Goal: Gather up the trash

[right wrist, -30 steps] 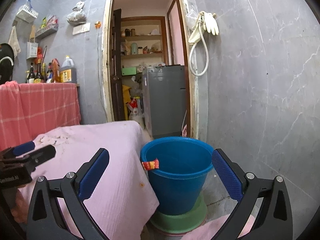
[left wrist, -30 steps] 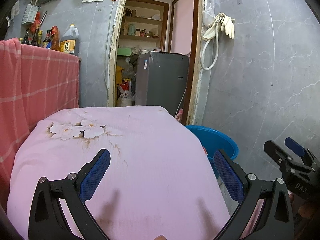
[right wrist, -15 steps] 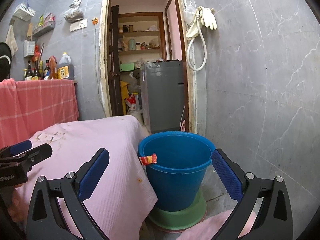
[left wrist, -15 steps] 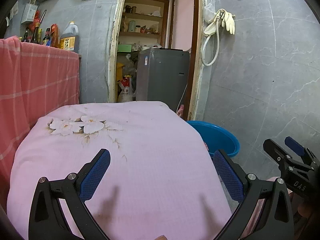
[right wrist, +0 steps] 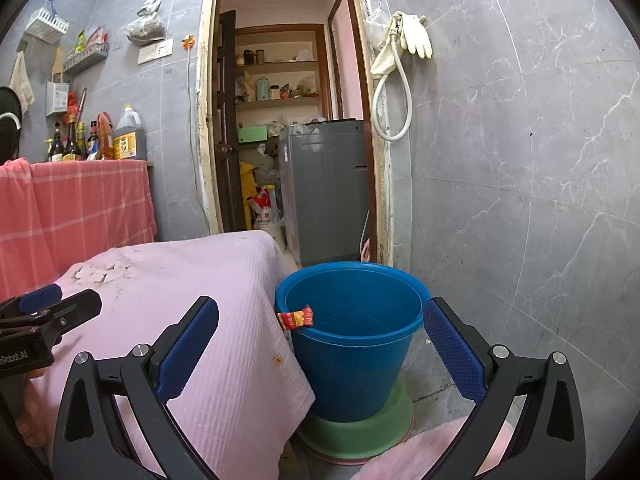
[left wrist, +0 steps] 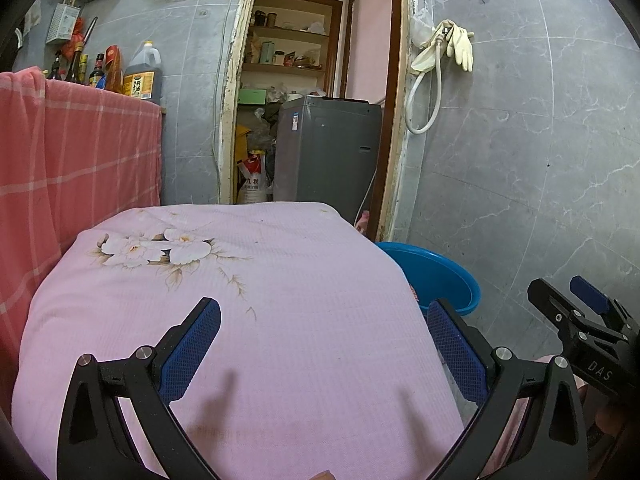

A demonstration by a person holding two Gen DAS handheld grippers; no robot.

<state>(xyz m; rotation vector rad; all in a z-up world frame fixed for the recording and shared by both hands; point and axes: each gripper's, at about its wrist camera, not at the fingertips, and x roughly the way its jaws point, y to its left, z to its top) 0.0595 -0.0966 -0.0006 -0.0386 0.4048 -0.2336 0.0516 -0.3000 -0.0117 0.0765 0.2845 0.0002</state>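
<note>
A blue bucket stands on a green base on the floor, right of the table covered in pink cloth. A red and yellow wrapper hangs over the bucket's near left rim. My right gripper is open in front of the bucket, nothing between its fingers. My left gripper is open above the pink cloth, holding nothing. The bucket's rim shows past the table's right edge. The right gripper appears at the far right of the left wrist view.
A grey washing machine stands in the doorway behind the bucket. A counter draped in red checked cloth carries bottles at the left. A hose and rubber gloves hang on the tiled wall. The left gripper shows at the left edge.
Both views have shifted slightly: the table and bucket sit a little lower and nearer. The wrapper stays on the bucket rim. Both grippers stay open.
</note>
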